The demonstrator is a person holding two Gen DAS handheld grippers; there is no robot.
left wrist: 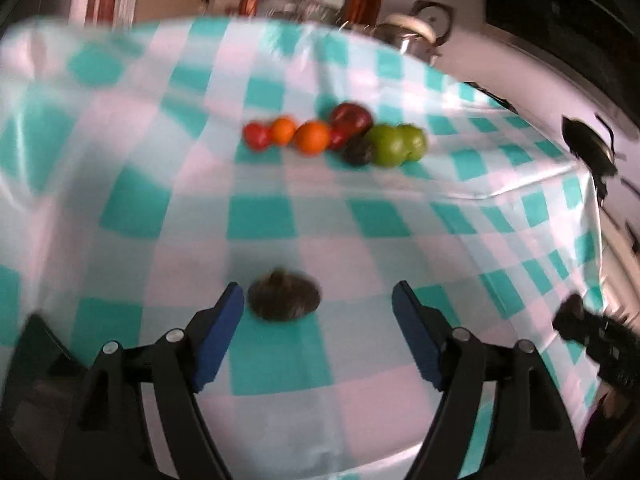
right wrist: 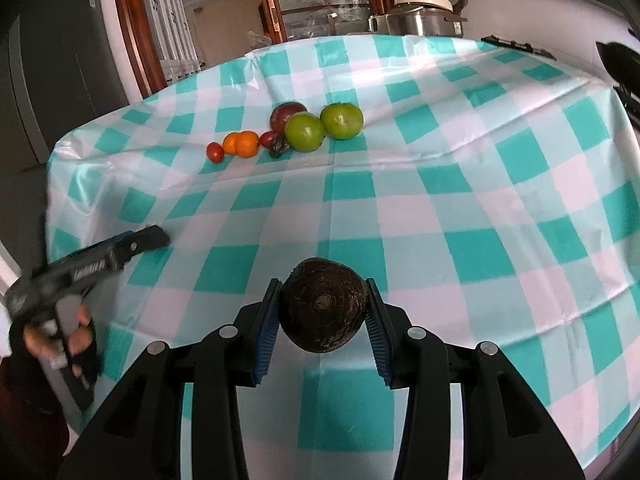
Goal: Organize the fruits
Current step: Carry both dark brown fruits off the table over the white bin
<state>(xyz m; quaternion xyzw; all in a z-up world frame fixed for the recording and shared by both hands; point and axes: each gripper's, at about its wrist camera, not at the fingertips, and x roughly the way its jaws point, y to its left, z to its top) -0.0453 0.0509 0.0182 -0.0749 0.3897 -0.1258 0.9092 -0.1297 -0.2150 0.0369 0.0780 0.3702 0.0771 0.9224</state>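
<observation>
Teal-and-white checked cloth point(right wrist: 460, 168) covers our worktop, and our right gripper point(right wrist: 322, 310) is pinching a dark brown round fruit point(right wrist: 322, 308) between its blue pads, low over the near edge. Our left gripper point(left wrist: 318, 312) is spread wide, nothing between its pads, with a blurred dark fruit point(left wrist: 284, 298) on the cloth just ahead of it, nearer the left pad. Further back we see the row: small red fruit point(right wrist: 215, 152), two oranges point(right wrist: 241, 143), a dark red apple point(right wrist: 286, 115), two green fruits point(right wrist: 322, 126) touching one another.
</observation>
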